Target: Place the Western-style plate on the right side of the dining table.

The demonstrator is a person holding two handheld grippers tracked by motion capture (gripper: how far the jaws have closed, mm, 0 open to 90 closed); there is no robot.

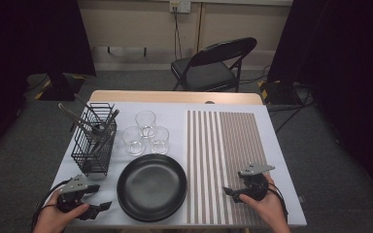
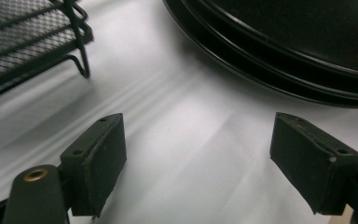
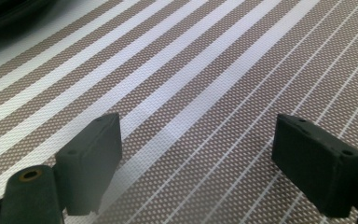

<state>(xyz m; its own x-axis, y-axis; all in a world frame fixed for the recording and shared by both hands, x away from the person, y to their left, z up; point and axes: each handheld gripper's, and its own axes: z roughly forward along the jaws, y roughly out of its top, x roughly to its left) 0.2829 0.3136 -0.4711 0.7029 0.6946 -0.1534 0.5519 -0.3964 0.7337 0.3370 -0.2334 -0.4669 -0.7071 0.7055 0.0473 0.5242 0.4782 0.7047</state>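
Observation:
My left gripper (image 1: 102, 198) rests at the table's front left corner, open and empty, beside the black plate (image 1: 151, 187). In the left gripper view my left gripper (image 2: 198, 158) has its jaws spread over bare white table, with the plate's rim (image 2: 261, 60) ahead and the wire basket's foot (image 2: 81, 60) at upper left. My right gripper (image 1: 229, 192) lies on the striped placemat (image 1: 223, 145) at front right, open. In the right gripper view my right gripper (image 3: 198, 158) holds nothing, and the placemat's weave (image 3: 191, 70) lies under it.
A black wire basket (image 1: 94, 141) with utensils (image 1: 90, 124) stands at left. Three clear glasses (image 1: 145, 133) cluster behind the plate. A folding chair (image 1: 213, 65) stands beyond the table's far edge. The table's white surface (image 1: 175, 109) ends close behind my hands.

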